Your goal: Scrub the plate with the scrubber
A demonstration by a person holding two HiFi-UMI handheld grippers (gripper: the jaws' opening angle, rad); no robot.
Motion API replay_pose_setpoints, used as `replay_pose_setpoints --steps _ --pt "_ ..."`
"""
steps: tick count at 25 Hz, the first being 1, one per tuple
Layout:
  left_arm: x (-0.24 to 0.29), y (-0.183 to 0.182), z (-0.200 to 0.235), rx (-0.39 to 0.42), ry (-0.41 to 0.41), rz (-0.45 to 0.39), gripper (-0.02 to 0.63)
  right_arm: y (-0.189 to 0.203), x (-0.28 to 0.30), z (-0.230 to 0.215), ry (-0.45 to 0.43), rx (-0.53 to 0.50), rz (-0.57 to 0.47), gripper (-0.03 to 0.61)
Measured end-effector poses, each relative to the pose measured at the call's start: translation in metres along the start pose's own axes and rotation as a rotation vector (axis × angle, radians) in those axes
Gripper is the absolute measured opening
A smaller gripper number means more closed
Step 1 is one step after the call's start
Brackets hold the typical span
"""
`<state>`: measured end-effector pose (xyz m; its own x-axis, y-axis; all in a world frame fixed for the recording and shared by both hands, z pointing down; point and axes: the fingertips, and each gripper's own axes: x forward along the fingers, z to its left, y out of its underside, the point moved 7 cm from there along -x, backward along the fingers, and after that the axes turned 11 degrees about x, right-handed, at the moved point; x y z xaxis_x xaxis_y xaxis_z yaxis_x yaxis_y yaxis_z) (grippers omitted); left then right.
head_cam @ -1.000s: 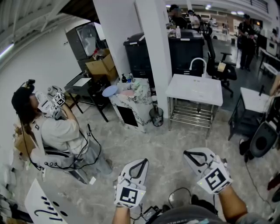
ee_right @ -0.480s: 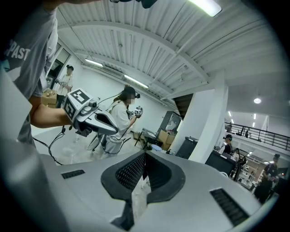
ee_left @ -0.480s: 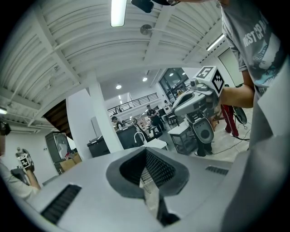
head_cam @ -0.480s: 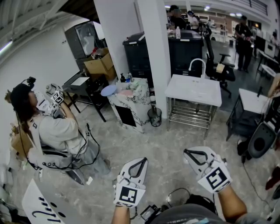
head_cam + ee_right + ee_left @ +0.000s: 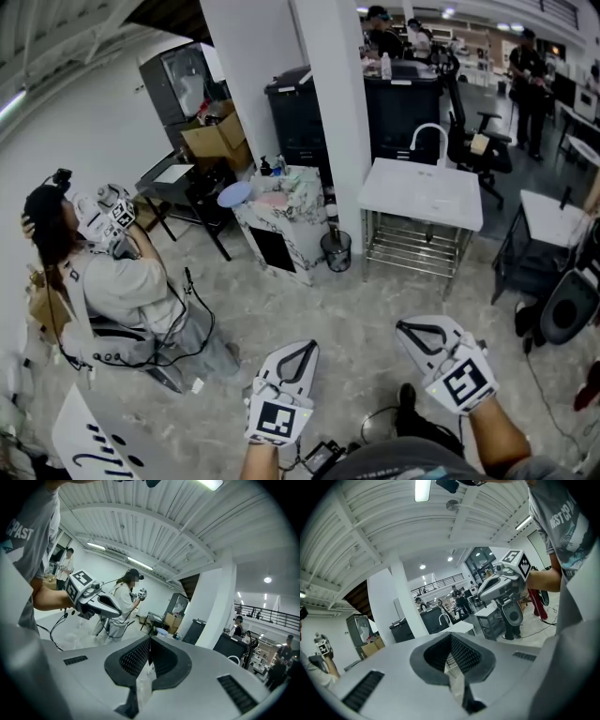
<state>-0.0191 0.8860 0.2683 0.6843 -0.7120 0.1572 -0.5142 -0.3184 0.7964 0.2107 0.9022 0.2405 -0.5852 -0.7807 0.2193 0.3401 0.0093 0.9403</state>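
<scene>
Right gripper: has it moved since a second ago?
No, not noticeably. In the head view the right gripper lies just as far below the white sink table, and as far from the left gripper, as before.

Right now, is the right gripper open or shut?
Shut. The right gripper has its jaws touching, with nothing between them.

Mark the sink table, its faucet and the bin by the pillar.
sink table (image 5: 386, 193), head view, left part of white top.
faucet (image 5: 427, 126), head view, top of arch.
bin (image 5: 335, 253), head view, its side wall.
</scene>
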Motion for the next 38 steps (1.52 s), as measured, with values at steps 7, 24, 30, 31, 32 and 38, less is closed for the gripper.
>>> replay_pose_setpoints --steps 7,24,30,31,32,38 --pt "0.061 -0.006 0.016 -0.003 -0.022 0.057 0.003 0.011 0.030 -0.070 -0.052 0.028 -0.023 0.029" --pt "0.260 -0.032 0.033 -0.024 -0.057 0.155 0.003 0.057 0.086 -0.270 -0.167 0.055 -0.038 0.030" --pt "0.279 -0.035 0.045 -0.017 -0.074 0.164 0.003 0.061 0.097 -0.287 -0.194 0.063 -0.040 0.030" --pt "0.283 -0.035 0.048 -0.017 -0.073 0.167 0.003 0.062 0.099 -0.291 -0.195 0.066 -0.037 0.031" --pt "0.286 -0.035 0.050 -0.017 -0.071 0.170 0.003 0.063 0.103 -0.295 -0.195 0.070 -0.033 0.031" --pt "0.310 -0.012 0.071 -0.040 -0.053 0.163 0.003 0.067 0.135 -0.308 -0.196 0.082 -0.018 0.031"
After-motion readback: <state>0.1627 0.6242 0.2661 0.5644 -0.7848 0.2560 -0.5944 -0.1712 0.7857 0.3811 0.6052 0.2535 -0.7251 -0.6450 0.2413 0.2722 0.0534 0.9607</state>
